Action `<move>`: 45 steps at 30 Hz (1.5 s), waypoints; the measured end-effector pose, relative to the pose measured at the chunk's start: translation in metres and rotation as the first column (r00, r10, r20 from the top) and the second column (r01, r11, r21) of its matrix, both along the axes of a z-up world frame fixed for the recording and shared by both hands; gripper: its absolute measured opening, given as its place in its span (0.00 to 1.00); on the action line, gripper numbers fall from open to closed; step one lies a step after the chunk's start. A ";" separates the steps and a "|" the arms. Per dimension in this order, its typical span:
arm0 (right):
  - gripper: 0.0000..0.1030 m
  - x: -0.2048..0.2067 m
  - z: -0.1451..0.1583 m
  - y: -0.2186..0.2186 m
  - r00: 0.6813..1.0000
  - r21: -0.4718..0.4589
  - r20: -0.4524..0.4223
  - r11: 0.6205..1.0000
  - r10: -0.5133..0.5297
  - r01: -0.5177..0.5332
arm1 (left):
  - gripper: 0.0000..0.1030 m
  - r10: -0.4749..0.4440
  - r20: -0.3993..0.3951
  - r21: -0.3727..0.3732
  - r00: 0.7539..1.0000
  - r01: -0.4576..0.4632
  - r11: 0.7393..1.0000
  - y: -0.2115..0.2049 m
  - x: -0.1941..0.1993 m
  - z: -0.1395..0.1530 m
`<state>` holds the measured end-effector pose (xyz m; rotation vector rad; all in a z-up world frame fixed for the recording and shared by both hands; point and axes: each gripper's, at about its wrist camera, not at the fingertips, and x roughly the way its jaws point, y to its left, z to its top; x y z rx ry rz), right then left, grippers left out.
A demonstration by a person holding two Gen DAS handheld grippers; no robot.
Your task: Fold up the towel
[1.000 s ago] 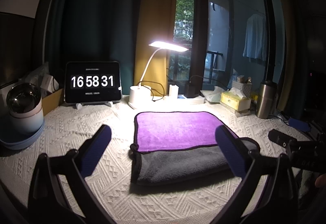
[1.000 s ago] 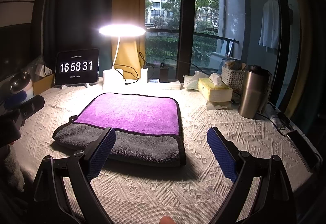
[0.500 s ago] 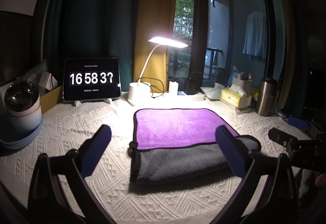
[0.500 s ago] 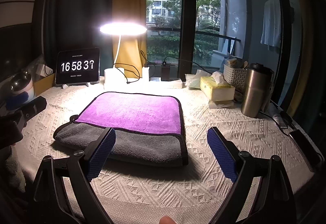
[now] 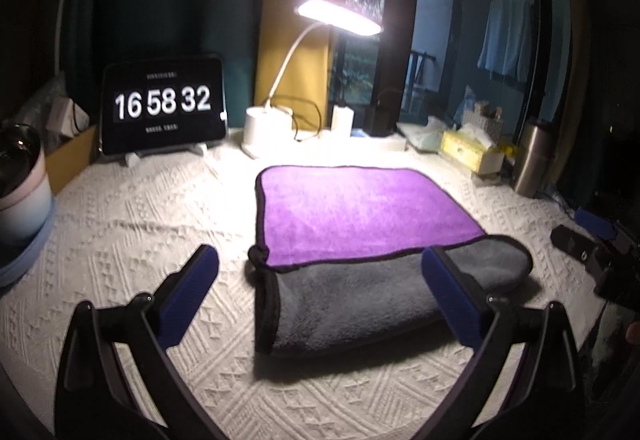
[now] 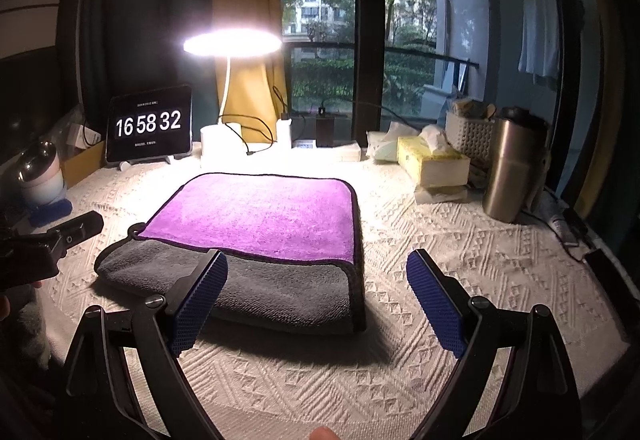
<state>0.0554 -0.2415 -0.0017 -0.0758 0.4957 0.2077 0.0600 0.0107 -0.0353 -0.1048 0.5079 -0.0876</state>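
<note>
The towel point(image 5: 360, 224) lies folded in the middle of the worktop point(image 5: 132, 216), which is covered with a white textured cloth. Its purple face is up, and a grey layer shows along the near edge at 6 o'clock. A small loop sticks out at the towel's near left corner in both views.

The left claw point(image 5: 320, 292) hangs above the towel's near edge with its blue pads wide apart, holding nothing; its right pad seems to overlap the grey fold, though whether it touches is hard to tell. The right claw point(image 6: 316, 296) is likewise spread wide and empty, over the near right corner of the towel.

At 12 o'clock behind the towel stands a lit desk lamp point(image 6: 230, 44). At 10 o'clock a tablet clock point(image 6: 149, 124) reads 16 58 32. At 2 o'clock sit a yellow tissue box point(image 6: 432, 164) and, further right, a steel tumbler point(image 6: 510, 164).
</note>
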 end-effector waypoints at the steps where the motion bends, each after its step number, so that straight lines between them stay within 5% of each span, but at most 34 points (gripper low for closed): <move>1: 0.89 0.004 -0.001 -0.002 1.000 0.005 -0.009 1.000 0.004 -0.003 | 0.99 0.000 -0.021 -0.002 1.000 0.000 1.000 0.001 0.005 -0.003; 9: 0.76 0.034 -0.016 -0.009 0.994 0.014 -0.110 1.000 0.014 -0.013 | 0.95 -0.018 -0.147 -0.012 0.989 0.017 1.000 0.000 0.033 -0.020; 14: 0.70 0.056 -0.027 -0.014 0.977 0.079 -0.203 0.996 0.058 -0.043 | 0.81 -0.038 -0.226 -0.026 0.973 0.033 0.999 0.000 0.048 -0.029; 22: 0.55 0.081 -0.041 -0.010 0.956 0.048 -0.286 0.998 0.061 -0.049 | 0.51 -0.038 -0.327 -0.042 0.944 0.026 0.999 0.003 0.068 -0.040; 26: 0.44 0.088 -0.048 -0.011 0.947 0.027 -0.316 0.999 0.053 -0.047 | 0.38 -0.032 -0.341 -0.017 0.940 0.029 0.999 0.001 0.070 -0.044; 33: 0.37 0.095 -0.061 -0.007 0.929 -0.002 -0.366 0.998 0.059 -0.064 | 0.38 -0.028 -0.361 0.092 0.932 0.065 0.994 -0.013 0.073 -0.049; 35: 0.31 0.095 -0.062 -0.005 0.930 -0.011 -0.362 0.997 0.062 -0.070 | 0.37 -0.034 -0.355 0.091 0.934 0.071 0.993 -0.013 0.072 -0.049; 40: 0.09 0.095 -0.061 -0.004 0.934 -0.013 -0.352 0.997 0.063 -0.072 | 0.09 -0.055 -0.336 0.073 0.940 0.084 0.994 -0.012 0.071 -0.047; 45: 0.07 0.088 -0.050 -0.001 0.947 -0.029 -0.313 0.996 0.067 -0.080 | 0.06 -0.054 -0.297 0.044 0.953 0.070 0.997 -0.008 0.065 -0.037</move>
